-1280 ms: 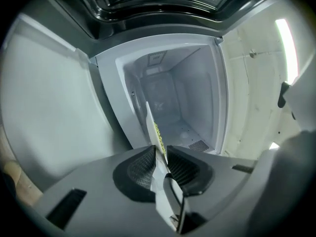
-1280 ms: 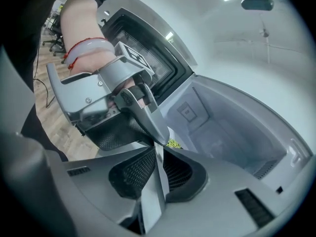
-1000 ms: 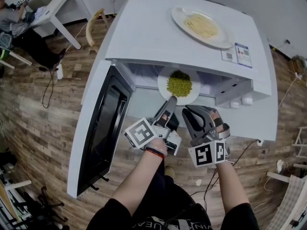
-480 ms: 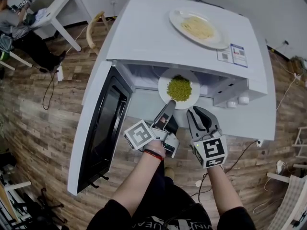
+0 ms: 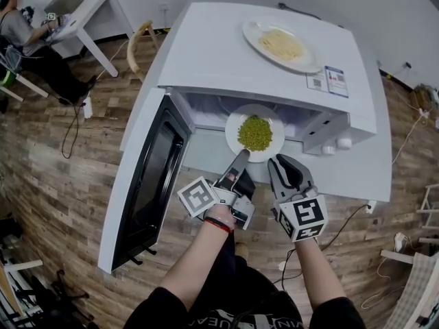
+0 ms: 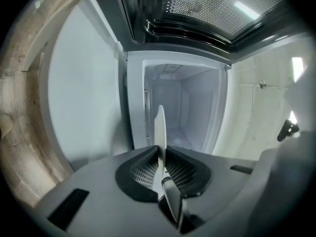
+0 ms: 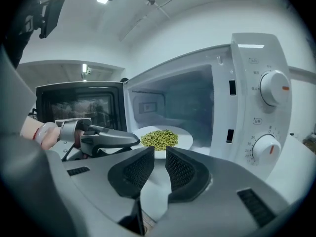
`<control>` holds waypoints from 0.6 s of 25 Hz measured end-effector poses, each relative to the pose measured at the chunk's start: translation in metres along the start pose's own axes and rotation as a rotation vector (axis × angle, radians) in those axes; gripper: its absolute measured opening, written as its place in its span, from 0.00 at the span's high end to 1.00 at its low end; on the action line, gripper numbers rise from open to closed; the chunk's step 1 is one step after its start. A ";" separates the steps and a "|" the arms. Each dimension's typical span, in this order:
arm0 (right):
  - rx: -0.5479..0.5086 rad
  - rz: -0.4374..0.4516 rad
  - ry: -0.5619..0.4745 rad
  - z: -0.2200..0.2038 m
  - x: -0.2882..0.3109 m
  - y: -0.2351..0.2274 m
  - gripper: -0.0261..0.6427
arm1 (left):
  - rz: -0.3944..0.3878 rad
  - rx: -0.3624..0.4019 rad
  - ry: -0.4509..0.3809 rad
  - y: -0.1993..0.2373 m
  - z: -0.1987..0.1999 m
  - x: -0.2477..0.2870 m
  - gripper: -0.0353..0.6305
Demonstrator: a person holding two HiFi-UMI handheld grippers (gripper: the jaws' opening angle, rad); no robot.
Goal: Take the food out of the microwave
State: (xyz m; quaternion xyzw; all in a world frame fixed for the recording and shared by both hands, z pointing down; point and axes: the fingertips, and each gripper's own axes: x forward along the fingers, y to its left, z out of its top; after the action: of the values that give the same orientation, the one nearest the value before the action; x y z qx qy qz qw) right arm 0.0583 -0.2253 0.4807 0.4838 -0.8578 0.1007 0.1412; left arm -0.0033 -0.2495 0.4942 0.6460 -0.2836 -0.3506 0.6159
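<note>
At the microwave (image 5: 226, 53), the left gripper (image 5: 241, 155) pinches the plate (image 5: 277, 141) rim between its jaws, keeping the peas (image 5: 255, 132) level; the right gripper (image 5: 287, 167) hangs alongside, jaws parted and empty.

Atop the microwave (image 5: 219, 53), toward its far right corner: plate of noodles (image 5: 310, 60). Just nearer, by the top's right front corner: two stickers (image 5: 333, 81). Door (image 5: 147, 184) swung out on the left. At the cavity mouth: plate of peas (image 5: 233, 125), near rim between the jaws of the left gripper (image 5: 242, 155). Right of the cavity: two knobs (image 7: 274, 87), one above the other. Right gripper (image 5: 287, 163) just right of the left one, before the opening, short of the plate. Far upper left, well apart: table (image 5: 89, 12), seated person (image 5: 27, 40) beside it.
</note>
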 end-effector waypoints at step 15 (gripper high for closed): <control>0.012 0.004 -0.022 0.011 -0.034 0.015 0.88 | -0.039 0.008 0.013 -0.023 -0.021 -0.020 0.88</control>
State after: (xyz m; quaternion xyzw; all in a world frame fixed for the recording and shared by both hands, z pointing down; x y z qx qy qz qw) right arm 0.0604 -0.1937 0.4586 0.4839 -0.8598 0.1007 0.1285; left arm 0.0003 -0.2195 0.4735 0.6562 -0.2684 -0.3570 0.6082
